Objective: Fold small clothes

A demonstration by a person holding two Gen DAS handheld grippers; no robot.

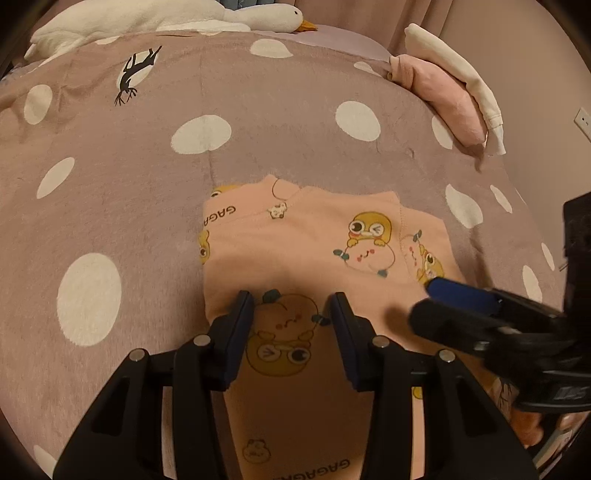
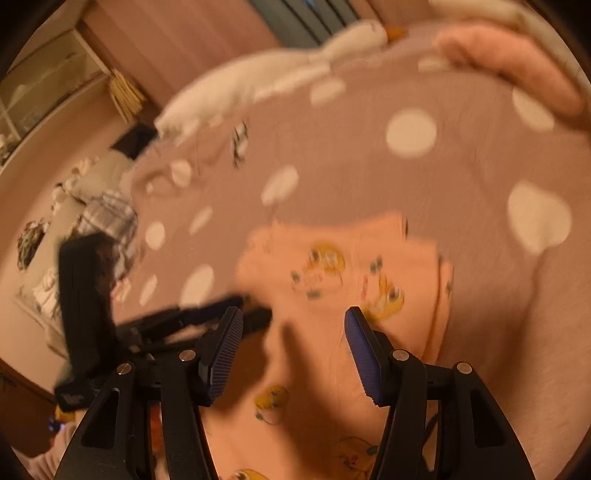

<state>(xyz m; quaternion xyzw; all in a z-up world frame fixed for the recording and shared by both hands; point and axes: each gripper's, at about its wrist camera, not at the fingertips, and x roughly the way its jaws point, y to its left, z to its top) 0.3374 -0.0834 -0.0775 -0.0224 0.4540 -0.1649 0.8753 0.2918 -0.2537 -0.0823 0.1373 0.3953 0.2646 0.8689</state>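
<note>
A small peach garment (image 1: 306, 243) printed with yellow cartoon ducks lies on the mauve polka-dot blanket (image 1: 147, 155), partly folded with a sleeve laid across its top. It also shows, blurred, in the right wrist view (image 2: 332, 280). My left gripper (image 1: 291, 299) is open just above the garment's lower part, holding nothing. My right gripper (image 2: 293, 317) is open over the garment. It enters the left wrist view from the right (image 1: 428, 299), its fingers close together there and tips over the garment's right edge.
A pink folded garment (image 1: 447, 96) with a cream one (image 1: 461, 74) on it lies at the blanket's far right. A white plush goose (image 1: 207, 16) lies along the far edge. Left of the bed are a cabinet (image 2: 48, 85) and cluttered items (image 2: 99, 206).
</note>
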